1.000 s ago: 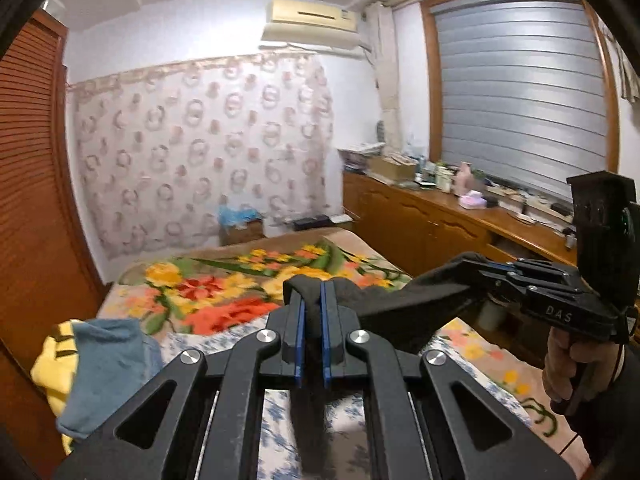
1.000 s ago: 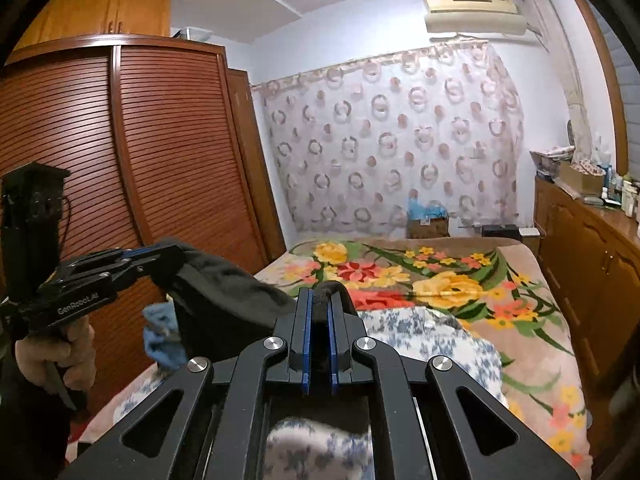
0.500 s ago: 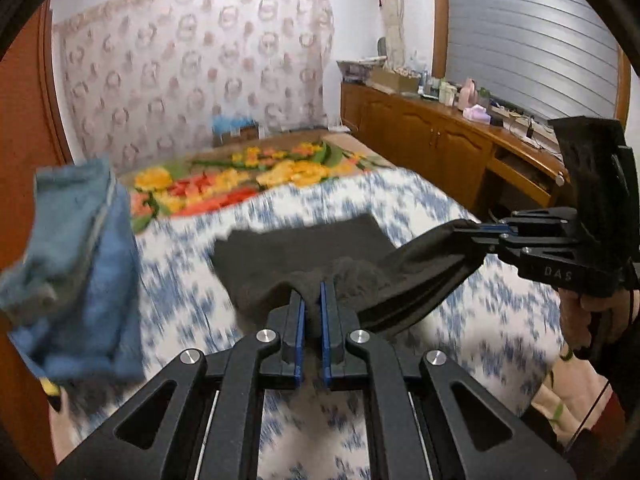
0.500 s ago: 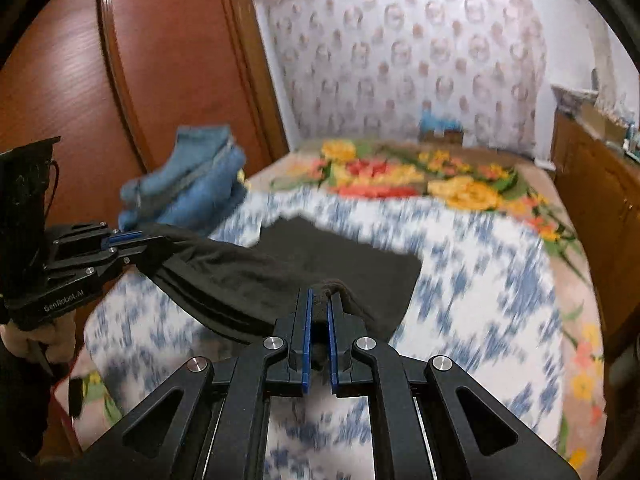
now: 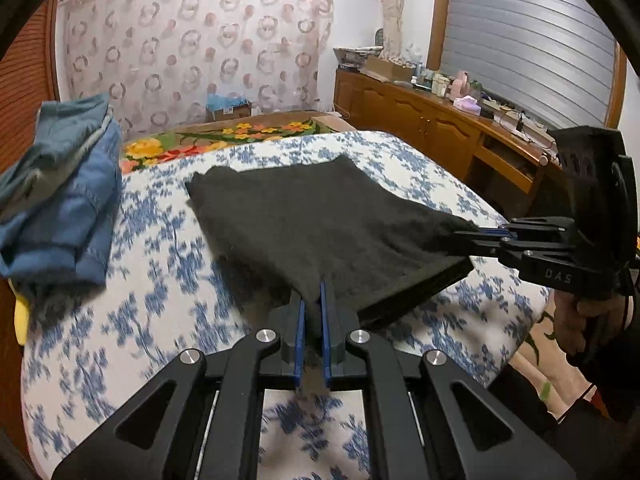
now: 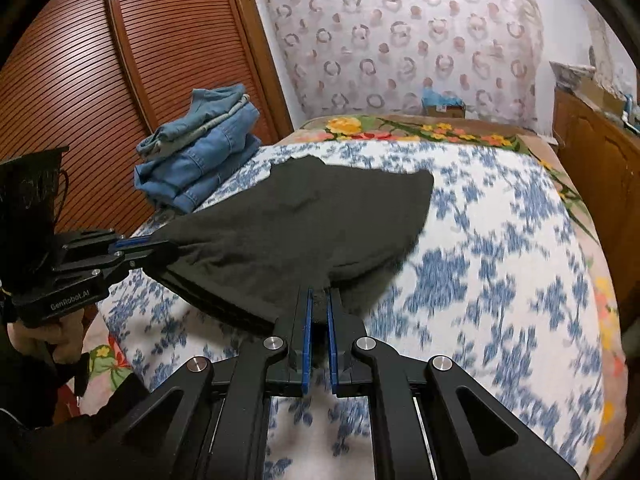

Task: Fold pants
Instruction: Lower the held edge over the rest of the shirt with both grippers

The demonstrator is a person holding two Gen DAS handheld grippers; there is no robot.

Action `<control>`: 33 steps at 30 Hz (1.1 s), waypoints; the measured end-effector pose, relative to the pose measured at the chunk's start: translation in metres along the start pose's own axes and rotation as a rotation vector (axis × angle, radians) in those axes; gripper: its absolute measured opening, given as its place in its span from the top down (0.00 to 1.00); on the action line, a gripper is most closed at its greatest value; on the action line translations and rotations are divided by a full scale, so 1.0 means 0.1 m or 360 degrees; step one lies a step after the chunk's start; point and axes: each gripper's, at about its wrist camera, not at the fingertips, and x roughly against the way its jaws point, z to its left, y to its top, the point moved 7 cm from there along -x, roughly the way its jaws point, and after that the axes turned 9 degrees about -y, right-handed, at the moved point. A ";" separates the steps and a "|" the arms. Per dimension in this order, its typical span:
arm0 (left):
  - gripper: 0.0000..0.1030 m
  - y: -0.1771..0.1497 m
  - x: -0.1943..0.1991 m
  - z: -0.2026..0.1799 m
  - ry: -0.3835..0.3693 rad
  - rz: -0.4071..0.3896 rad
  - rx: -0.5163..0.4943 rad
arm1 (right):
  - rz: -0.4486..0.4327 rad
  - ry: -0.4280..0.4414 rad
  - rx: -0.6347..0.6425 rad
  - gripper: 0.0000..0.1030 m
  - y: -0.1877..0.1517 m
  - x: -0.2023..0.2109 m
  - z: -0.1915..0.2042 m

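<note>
Left tool (image 5: 312,300): its jaws stand nearly together, with a bunch of dark cloth pinched between the blue pads. Right tool (image 6: 319,308): the same, nearly together on a second bunch. You therefore hold the near edge of the pants (image 5: 304,216) at two corners, one in each tool.

Position. The far portion of the pants lies flat on the bed (image 5: 120,320), on the blue-flowered cover. The near edge is raised off the cover and stretched between your two tools. A stack of folded jeans (image 5: 60,200) lies to your left, near the pants but apart from them.

Orientation. The garment appears already doubled, judged from the layered edge that shows below the right tool in the left wrist view. Its long axis runs away from you, from the held edge to the far edge (image 6: 360,170). Which end is the waistband cannot be told.

Hazards, as judgement:
- Each grip takes only a small bunch. If you pull the tools apart too hard, a corner may slip free.
- If you raise one tool above the other, the layers may shift and the fold will come out skewed.
- If you drag the cloth toward you, the flat portion may wrinkle.
- A wide swing to your left could disturb the jeans.
</note>
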 end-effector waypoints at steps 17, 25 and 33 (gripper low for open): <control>0.93 -0.27 0.07 -0.16 -0.0029 0.0036 0.0024 | 0.0010 0.0010 -0.0053 0.94 -0.27 0.16 0.06; 0.93 -0.29 0.22 -0.35 -0.0061 -0.0008 0.0005 | -0.0026 0.0021 -0.0064 0.94 -0.34 0.34 0.02; 0.93 -0.33 0.33 -0.44 -0.0079 -0.0007 -0.0011 | -0.0042 0.0036 -0.0074 0.94 -0.41 0.52 0.00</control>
